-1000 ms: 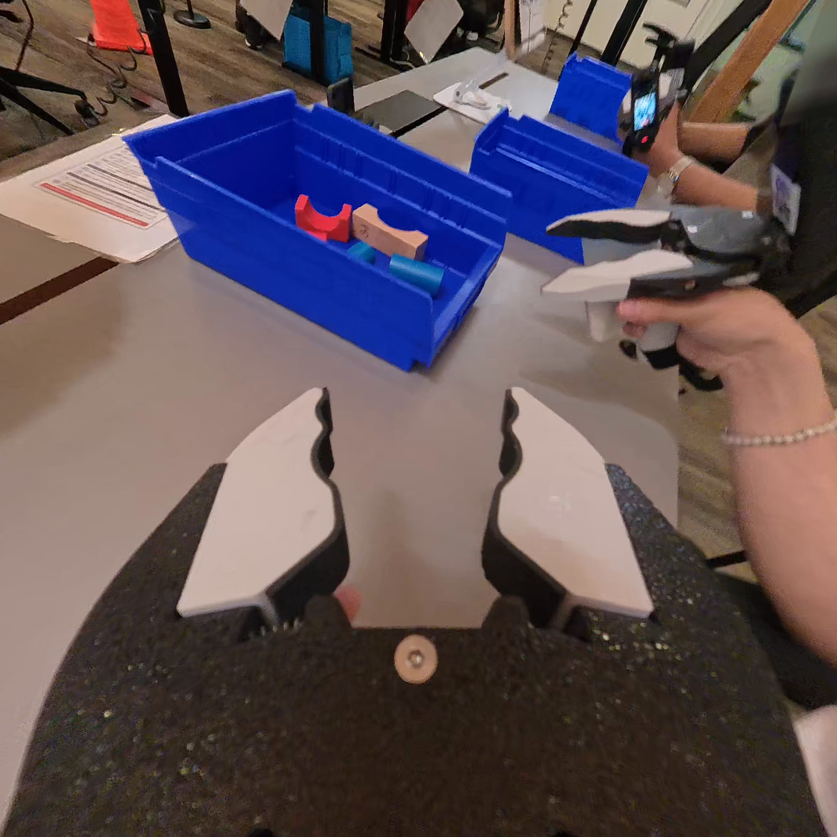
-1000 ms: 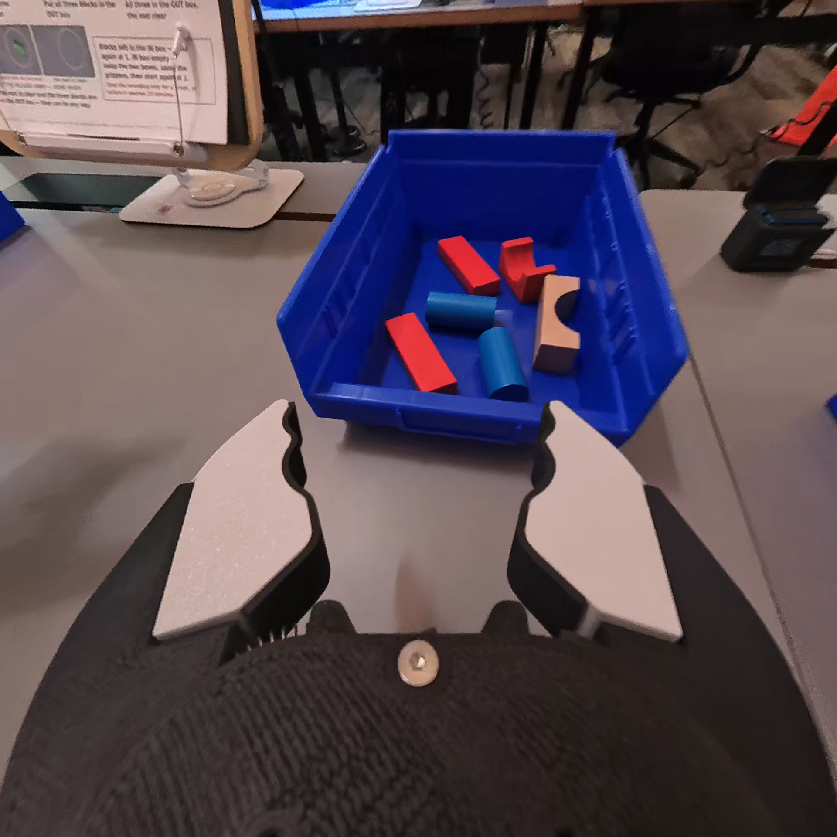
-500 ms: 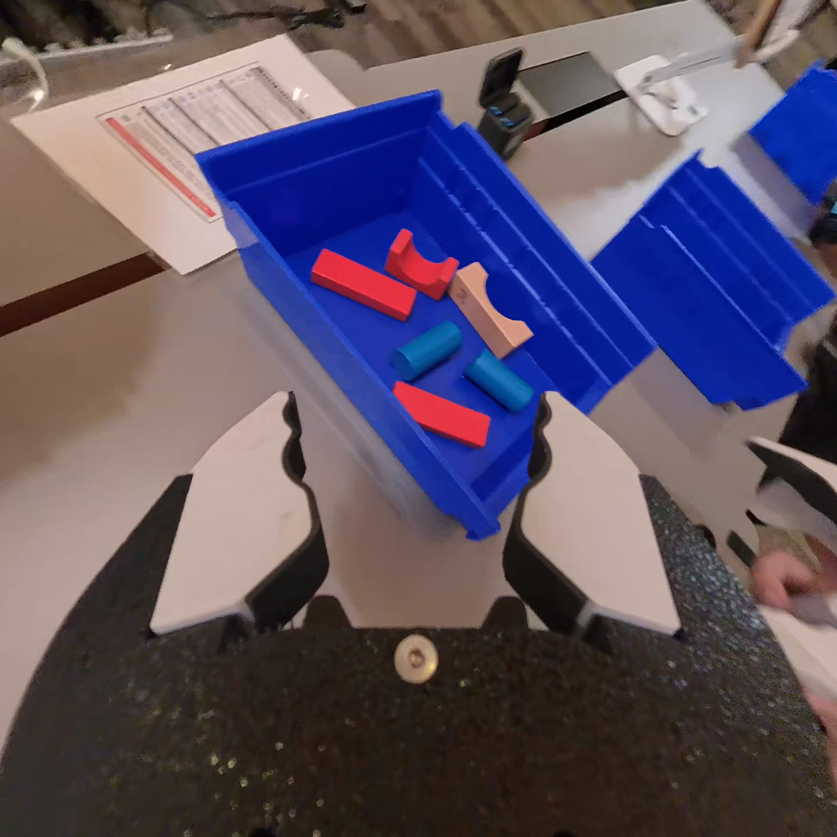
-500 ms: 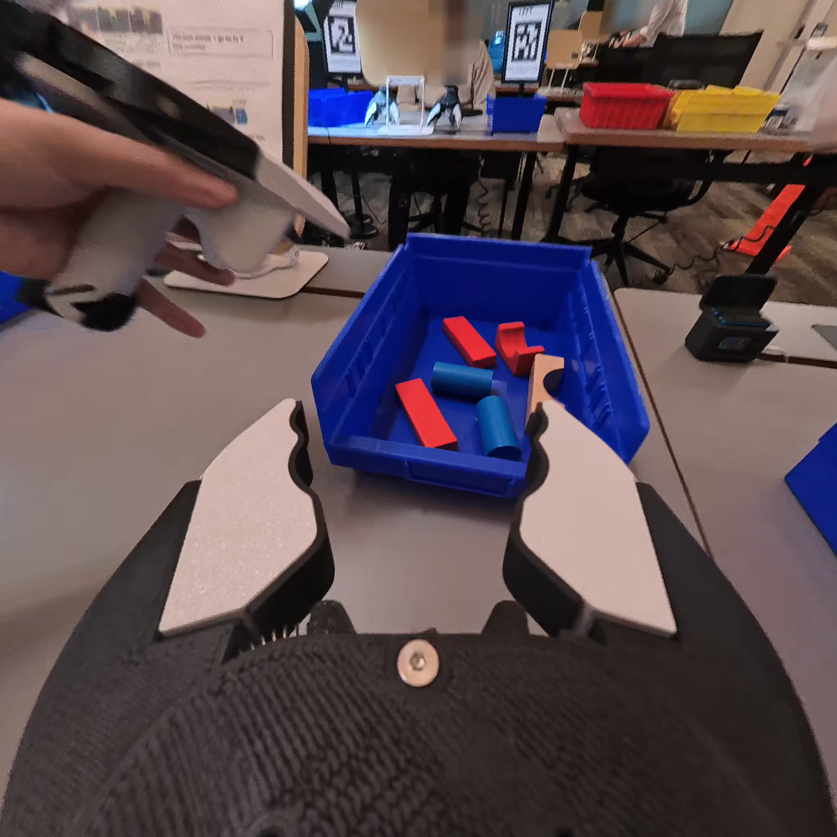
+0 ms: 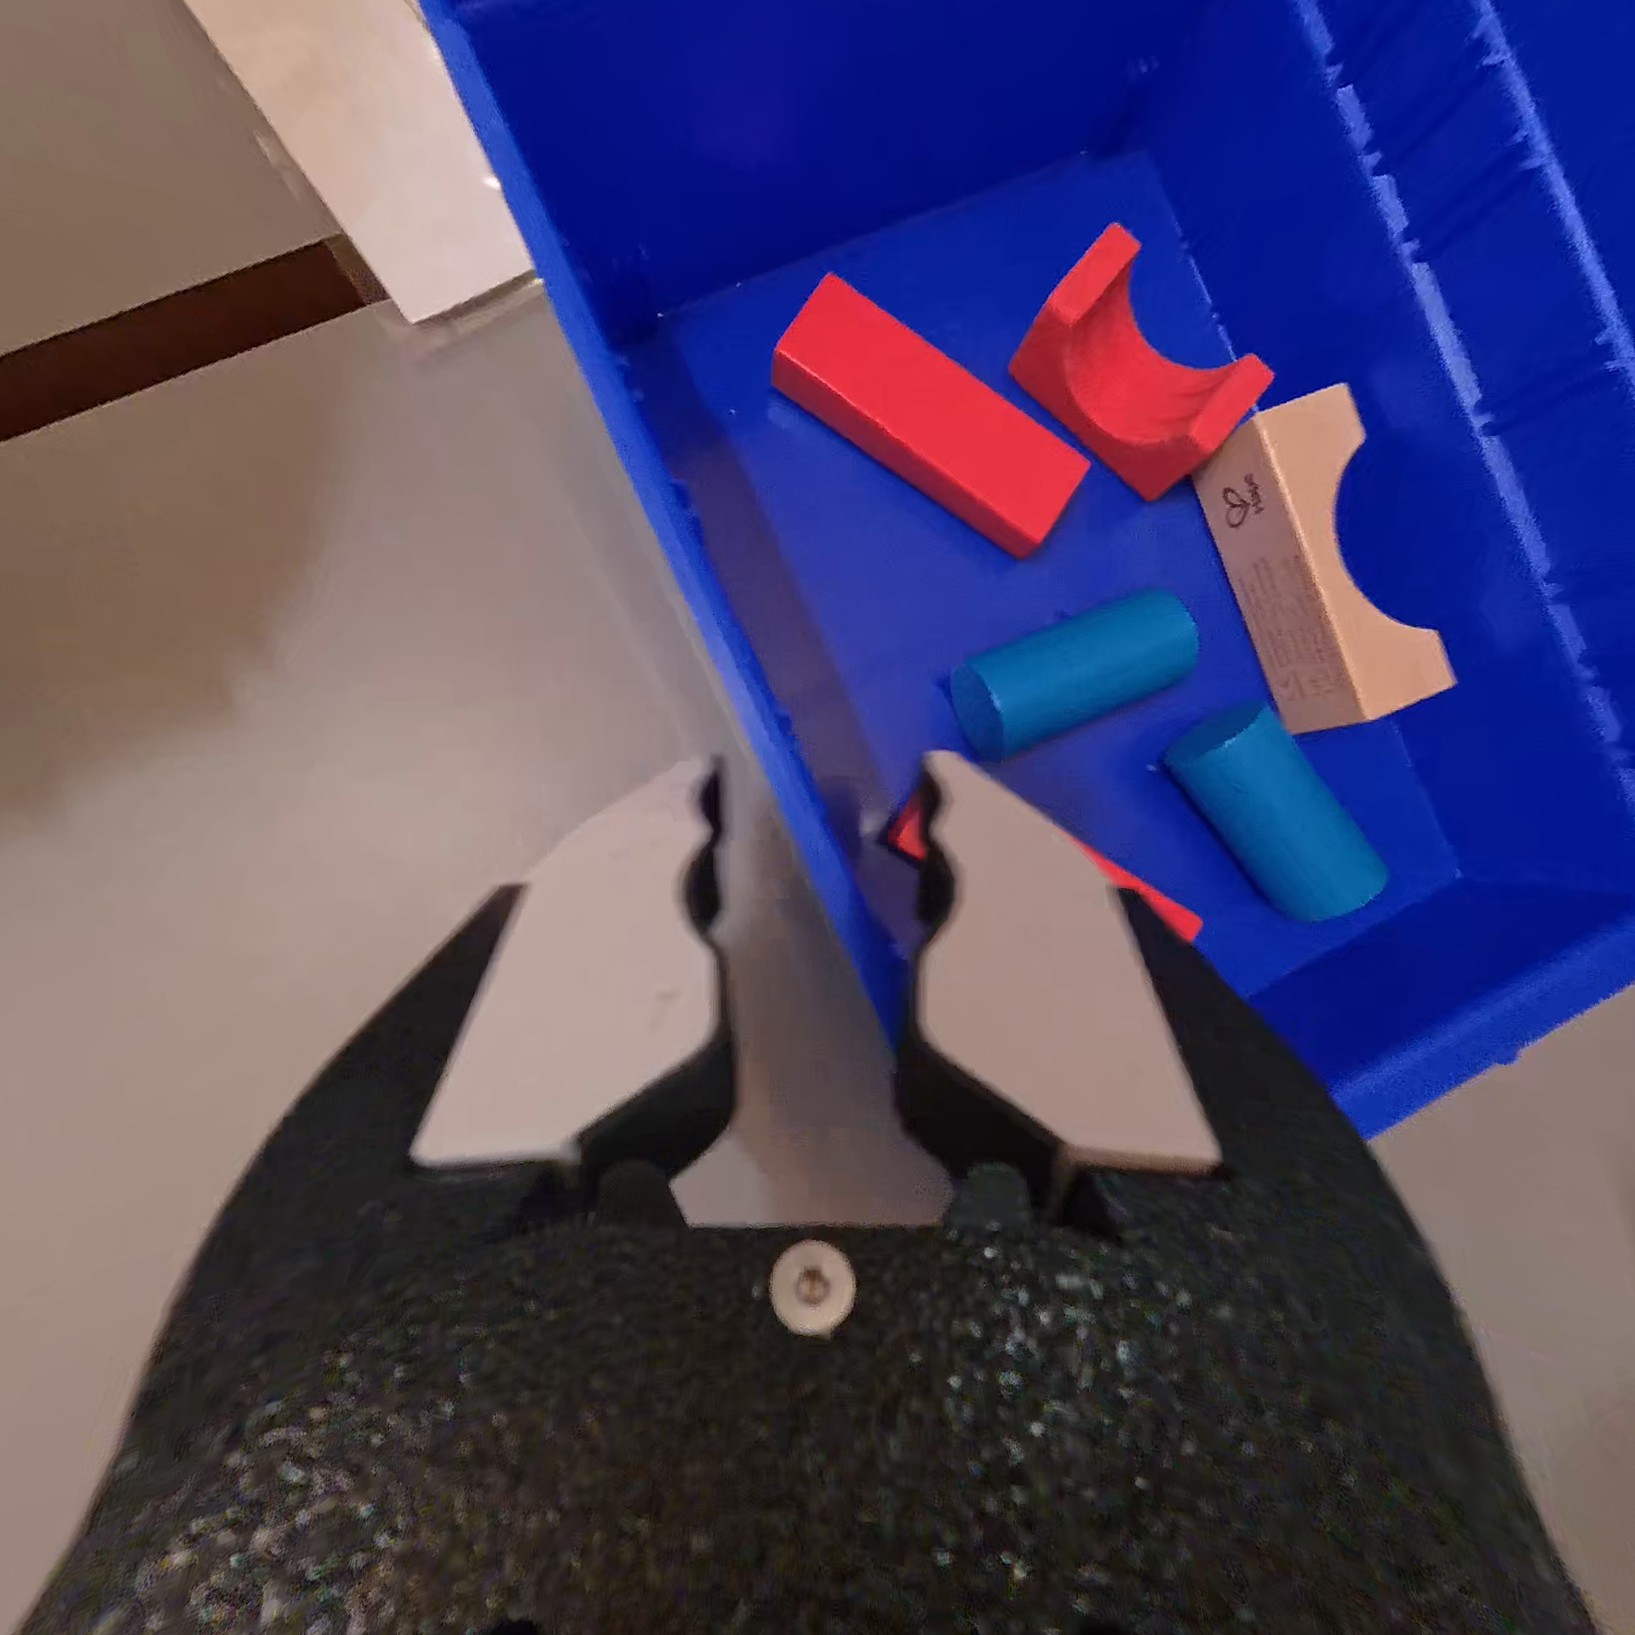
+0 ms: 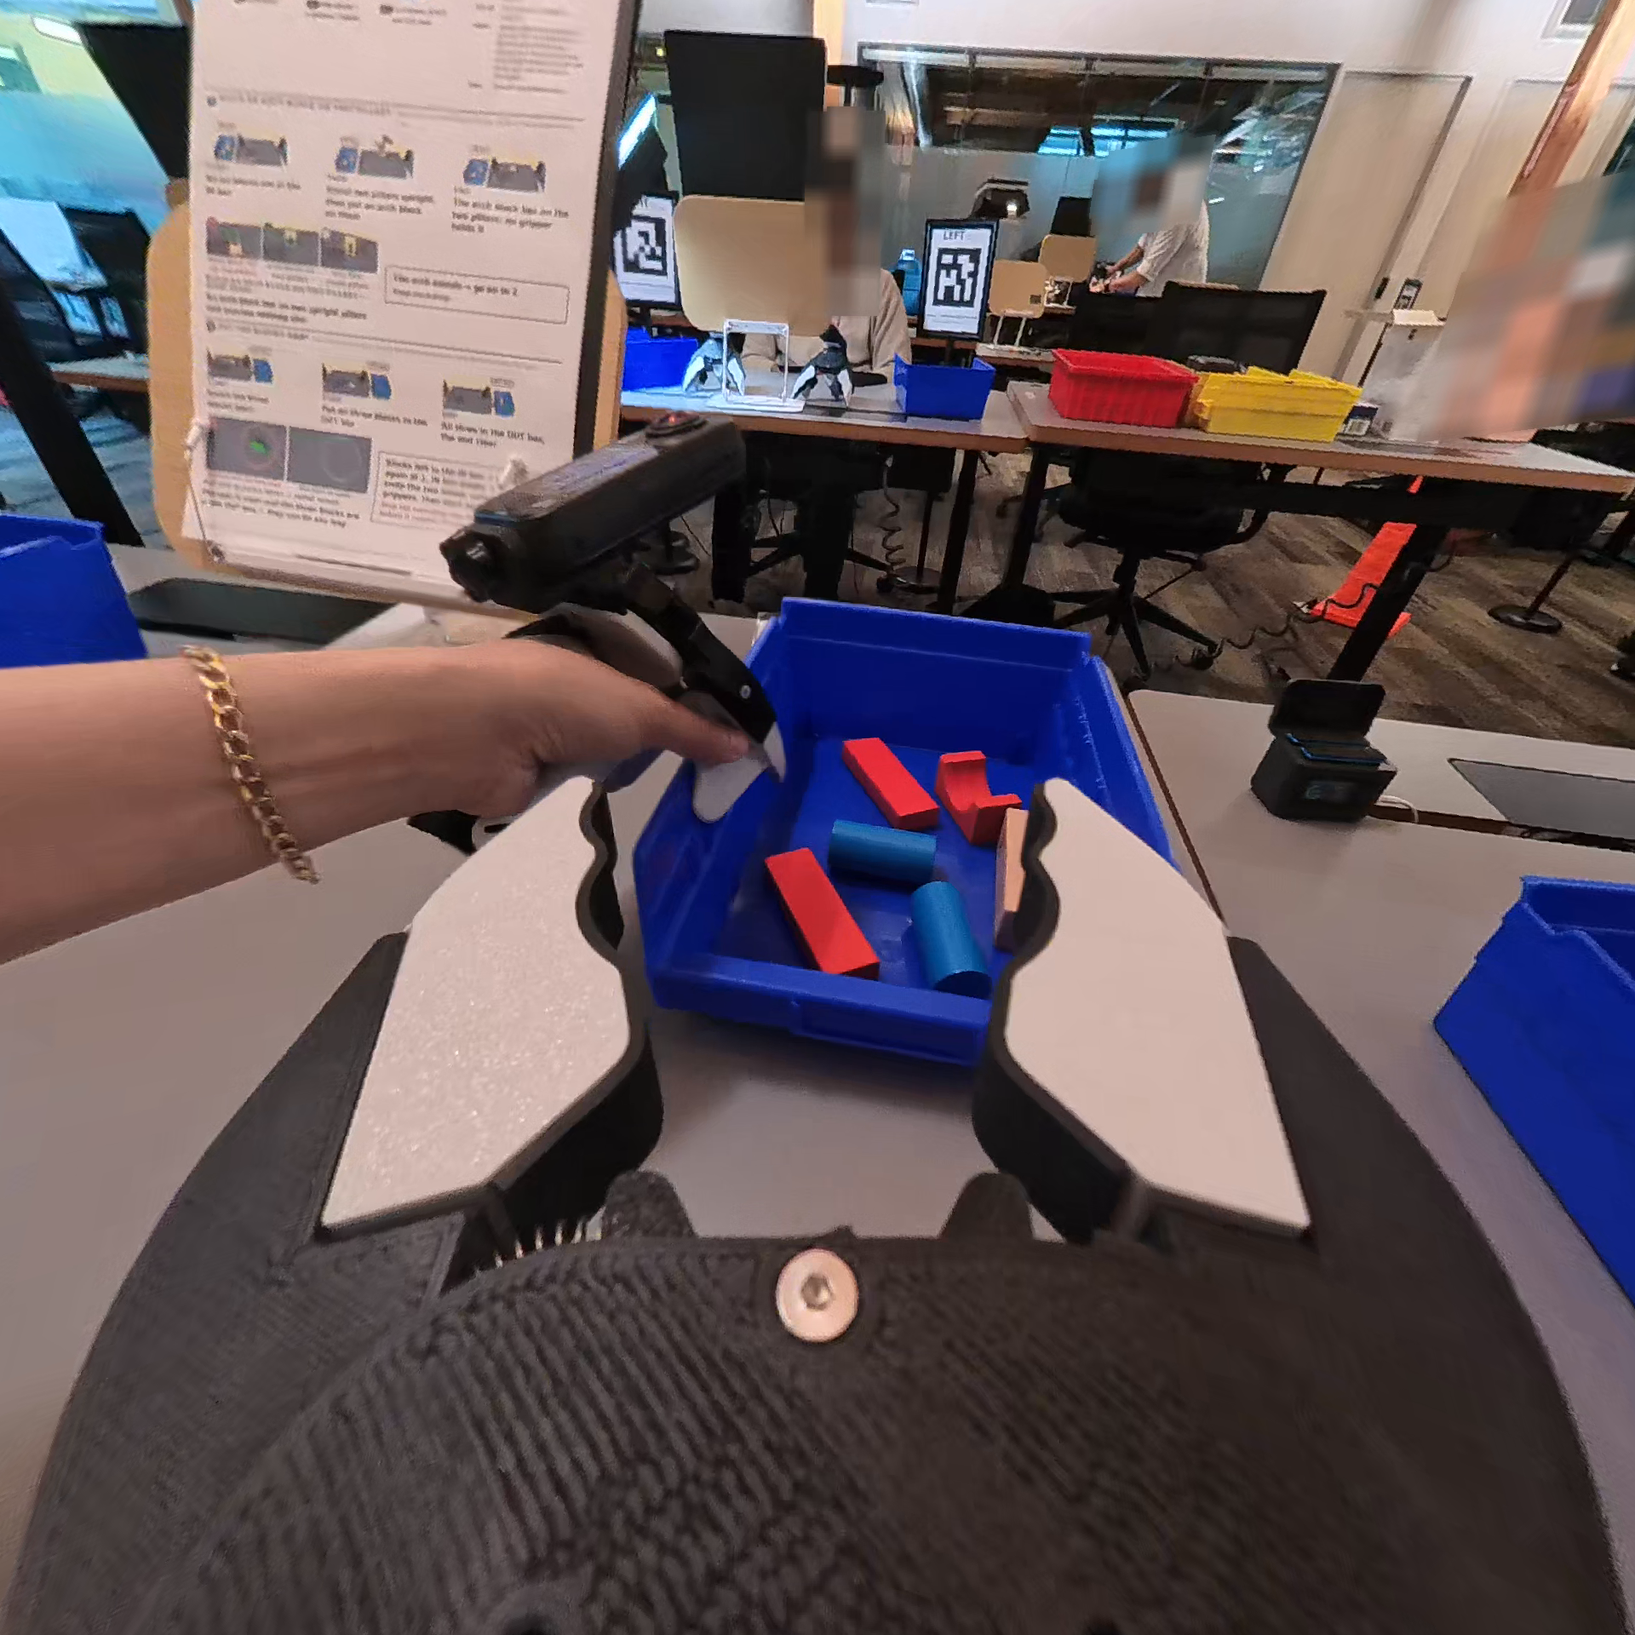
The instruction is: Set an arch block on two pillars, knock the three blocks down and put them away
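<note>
A blue bin (image 5: pixel 885 133) stands on the grey table (image 5: pixel 265 708). It holds two red rectangular blocks (image 5: pixel 929 425), a red arch block (image 5: pixel 1141 372), a natural wood arch block (image 5: pixel 1309 566) and two blue cylinders (image 5: pixel 1075 672). My left gripper (image 5: pixel 818 770) straddles the bin's left wall, its jaws narrowed. The right finger is inside the bin and hides part of the second red block (image 5: pixel 1150 902). Table shows between the left finger and the wall. My right gripper (image 6: pixel 823 796) is open and empty, just before the bin's front wall (image 6: pixel 814 1009). The left gripper also shows in the right wrist view (image 6: pixel 734 779).
A second blue bin (image 6: pixel 1557 1044) stands at the right and another (image 6: pixel 53 593) at the far left. A small black case (image 6: pixel 1327 752) sits behind to the right. An instruction sheet on a stand (image 6: pixel 389 265) is at the back left. A hand with a gold bracelet (image 6: pixel 248 761) holds the left gripper. The gap from one gripper's tips to the other's is roughly 25 centimetres.
My left gripper has moved forward and down onto the bin's left wall, and its jaws have narrowed. My right gripper has drawn back and tilted up a little, still open.
</note>
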`<state>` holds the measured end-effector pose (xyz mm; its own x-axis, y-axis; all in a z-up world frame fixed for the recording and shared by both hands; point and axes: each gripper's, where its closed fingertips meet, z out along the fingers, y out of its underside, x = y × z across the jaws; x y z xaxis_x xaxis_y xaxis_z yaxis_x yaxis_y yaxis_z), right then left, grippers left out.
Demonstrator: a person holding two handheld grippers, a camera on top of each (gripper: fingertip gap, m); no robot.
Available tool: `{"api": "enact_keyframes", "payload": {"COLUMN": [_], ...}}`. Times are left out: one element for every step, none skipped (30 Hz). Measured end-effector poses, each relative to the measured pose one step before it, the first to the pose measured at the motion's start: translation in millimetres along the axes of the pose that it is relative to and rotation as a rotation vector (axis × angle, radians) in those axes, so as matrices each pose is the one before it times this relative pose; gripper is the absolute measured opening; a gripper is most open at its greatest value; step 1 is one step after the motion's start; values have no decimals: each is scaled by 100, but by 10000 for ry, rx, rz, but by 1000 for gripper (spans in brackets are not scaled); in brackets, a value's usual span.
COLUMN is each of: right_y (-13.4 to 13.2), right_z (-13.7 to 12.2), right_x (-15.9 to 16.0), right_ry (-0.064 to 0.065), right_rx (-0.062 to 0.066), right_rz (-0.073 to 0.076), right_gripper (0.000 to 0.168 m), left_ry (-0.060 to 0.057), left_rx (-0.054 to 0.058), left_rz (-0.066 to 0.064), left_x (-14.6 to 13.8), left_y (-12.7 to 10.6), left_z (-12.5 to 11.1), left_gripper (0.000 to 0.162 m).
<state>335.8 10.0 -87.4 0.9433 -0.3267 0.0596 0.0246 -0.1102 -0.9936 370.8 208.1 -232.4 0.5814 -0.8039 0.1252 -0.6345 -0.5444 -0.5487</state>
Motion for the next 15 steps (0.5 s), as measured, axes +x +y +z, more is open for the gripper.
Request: {"api": "enact_keyframes", "payload": {"right_y": [161, 128, 61, -9, -40, -15, 29, 102, 170, 193, 98, -103, -276, -405, -527], "right_z": [-206, -260, -290, -288, -249, -188, -81, 24, 127, 180, 205, 216, 277, 345, 442], "right_x": [-95, -62, 0, 50, 20, -92, -194, -274, -383, -495, -613, -721, -844, -988, -1102], "right_ry": [28, 28, 56, 77, 73, 28, 2, -16, -42, -66, -86, -100, -131, -191, -228], "right_rx": [-128, -112, -68, -29, -13, -18, -31, -60, -105, -134, -124, -58, 2, -8, -23], "right_rz": [-144, -143, -117, -59, 10, 36, 23, -14, -56, -71, -76, -95, -107, -96, -103], "right_gripper": [89, 89, 89, 89, 88, 87, 86, 85, 85, 85, 85, 85, 85, 84, 84], "left_ry": [8, -305, -434, -234, 33, 181, 182, 114, 60, 38, 32, 5, -18, -20, -7], "left_rx": [139, 162, 121, 43, 37, 47, 10, -19, 3, 29, 21, 0, 9, 2, -14], "left_rz": [11, 163, 239, 181, 141, 154, 151, 101, 57, 20, -32, -39, 3, 4, -6], "left_x": [40, -424, -759, -725, -633, -559, -552, -641, -747, -822, -868, -921, -934, -967, -990], "left_y": [122, 95, 133, 282, 371, 497, 635, 766, 870, 937, 1012, 1081, 1131, 1198, 1260], "left_z": [120, -20, -121, -176, -240, -335, -475, -596, -670, -718, -794, -849, -903, -940, -983], "left_gripper": [20, 15, 11, 7, 6, 5, 5, 5, 5, 5, 5, 5, 5, 5, 5]}}
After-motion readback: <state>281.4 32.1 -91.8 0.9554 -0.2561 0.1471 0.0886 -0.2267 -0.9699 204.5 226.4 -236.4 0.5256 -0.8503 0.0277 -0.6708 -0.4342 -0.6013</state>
